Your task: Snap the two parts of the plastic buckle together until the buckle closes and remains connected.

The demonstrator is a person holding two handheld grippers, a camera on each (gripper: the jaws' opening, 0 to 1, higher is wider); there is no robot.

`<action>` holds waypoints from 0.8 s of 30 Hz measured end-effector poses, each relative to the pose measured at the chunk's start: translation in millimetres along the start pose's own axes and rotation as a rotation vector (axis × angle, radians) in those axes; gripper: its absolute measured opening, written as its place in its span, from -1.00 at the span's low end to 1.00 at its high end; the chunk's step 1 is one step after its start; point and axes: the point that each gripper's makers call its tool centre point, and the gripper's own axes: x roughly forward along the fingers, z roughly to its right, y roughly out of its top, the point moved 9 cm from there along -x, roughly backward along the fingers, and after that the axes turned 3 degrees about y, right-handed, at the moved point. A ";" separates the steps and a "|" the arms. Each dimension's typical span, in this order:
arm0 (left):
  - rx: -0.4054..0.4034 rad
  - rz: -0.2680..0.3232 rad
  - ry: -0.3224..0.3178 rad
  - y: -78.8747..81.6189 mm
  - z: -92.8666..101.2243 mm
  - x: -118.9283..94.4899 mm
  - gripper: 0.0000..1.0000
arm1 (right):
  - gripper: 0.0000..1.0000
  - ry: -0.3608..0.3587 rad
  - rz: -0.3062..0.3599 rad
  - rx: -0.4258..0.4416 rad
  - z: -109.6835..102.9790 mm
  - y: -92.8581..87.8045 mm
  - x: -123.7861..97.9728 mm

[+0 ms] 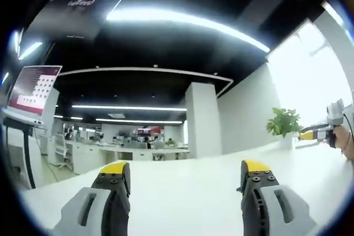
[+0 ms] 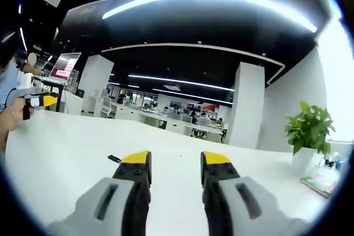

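Note:
In the left gripper view my left gripper [image 1: 184, 171] is open above the white table [image 1: 182, 197], with nothing between its yellow-tipped jaws. At that view's right edge a hand holds my right gripper [image 1: 319, 132]. In the right gripper view my right gripper [image 2: 176, 161] is also open and holds nothing. A small black piece [image 2: 114, 158] lies on the table [image 2: 66, 153] just left of its left jaw; it is too small to tell whether it is a buckle part. My left gripper [image 2: 40, 101] shows at the far left, held by a person's hand.
A potted green plant [image 1: 284, 122] [image 2: 310, 128] stands at the table's far end by the bright window. A flat book [image 2: 318, 184] lies near it. A monitor on a stand [image 1: 33, 89] is at the left. Office desks and pillars lie beyond.

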 end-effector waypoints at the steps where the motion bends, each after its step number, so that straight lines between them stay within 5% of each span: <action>1: 0.004 0.004 -0.002 0.3 0.9 0.5 0.67 | -0.25 0.001 0.006 0.003 -0.1 0.8 -0.1; 7: 0.034 -0.010 0.011 -4.2 3.3 5.9 0.70 | -0.21 -0.013 0.037 0.028 2.6 2.8 -1.4; 17: 0.049 -0.050 0.078 -11.6 -3.1 7.0 0.74 | -0.06 0.039 0.088 0.216 0.8 -2.2 3.8; 24: 0.066 -0.093 0.090 -17.8 -3.1 9.5 0.73 | -0.09 0.058 0.048 0.258 -0.4 -10.1 4.8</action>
